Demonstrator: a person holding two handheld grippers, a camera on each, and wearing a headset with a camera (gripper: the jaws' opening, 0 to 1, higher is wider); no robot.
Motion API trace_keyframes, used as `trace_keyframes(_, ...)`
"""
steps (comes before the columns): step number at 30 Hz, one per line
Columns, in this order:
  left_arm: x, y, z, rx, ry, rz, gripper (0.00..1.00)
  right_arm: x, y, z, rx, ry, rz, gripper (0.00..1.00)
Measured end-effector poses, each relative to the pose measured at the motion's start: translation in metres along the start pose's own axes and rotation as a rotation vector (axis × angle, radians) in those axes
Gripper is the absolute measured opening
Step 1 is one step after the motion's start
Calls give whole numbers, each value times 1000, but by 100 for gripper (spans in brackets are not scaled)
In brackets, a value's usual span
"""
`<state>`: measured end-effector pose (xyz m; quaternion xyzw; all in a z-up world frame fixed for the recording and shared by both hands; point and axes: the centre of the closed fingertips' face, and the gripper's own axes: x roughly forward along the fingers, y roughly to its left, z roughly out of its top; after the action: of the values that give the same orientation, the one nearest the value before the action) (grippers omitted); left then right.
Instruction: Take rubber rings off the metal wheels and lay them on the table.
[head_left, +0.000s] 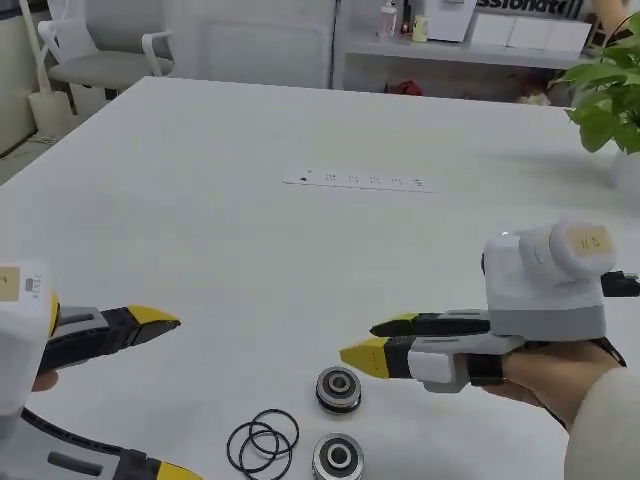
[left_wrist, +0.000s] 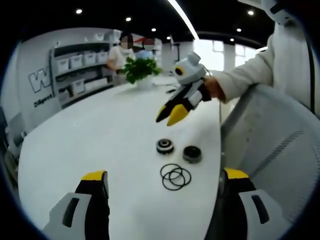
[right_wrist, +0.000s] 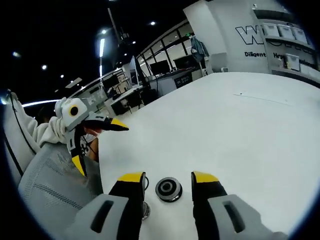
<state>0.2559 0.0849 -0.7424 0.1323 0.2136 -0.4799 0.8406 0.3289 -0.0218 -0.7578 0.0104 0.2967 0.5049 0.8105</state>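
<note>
Left tool hangs wide open, holding nothing; just to its right a small pile of rubber rings already lies on the tabletop, so I'd guess we're partway; nearer wheel and farther wheel look like they've got dark rubber left on; right tool hovers unclenched and empty, just above the farther wheel.

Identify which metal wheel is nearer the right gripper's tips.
The wheel farther from the person, close to the right gripper; the right gripper view frames it between the open jaws. The other wheel lies beside the rubber rings.
</note>
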Motion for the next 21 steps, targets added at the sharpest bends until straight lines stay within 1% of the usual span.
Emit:
trace_keyframes(3, -1, 1, 0, -2, -3, 2, 95, 3, -2, -7, -30, 32, -9, 33)
trace_keyframes(6, -2, 1, 1, -3, -8, 3, 94, 6, 0, -13, -55, 55, -1, 33)
trace_keyframes(7, -3, 1, 1, -4, -11, 3, 94, 6, -1, -18, -58, 74, -1, 33)
trace_keyframes(11, -2, 1, 5, -3, -23, 0, 93, 6, -2, -22, -69, 86, -5, 31)
trace_keyframes(12, -2, 1, 7, -5, -29, -3, 93, 6, -2, -24, -70, 90, -4, 31)
trace_keyframes(14, -2, 0, 16, -5, -53, -11, 93, 7, -4, -30, -78, 111, -6, 31)
trace_keyframes(15, -2, 0, 18, -5, -56, -11, 92, 7, -5, -33, -86, 123, -10, 31)
trace_keyframes(18, -2, 2, 31, -1, -90, -16, 91, 7, -5, -39, -99, 144, -7, 30)
trace_keyframes(21, -3, 4, 42, 4, -113, -11, 89, 8, -6, -41, -117, 150, -11, 31)
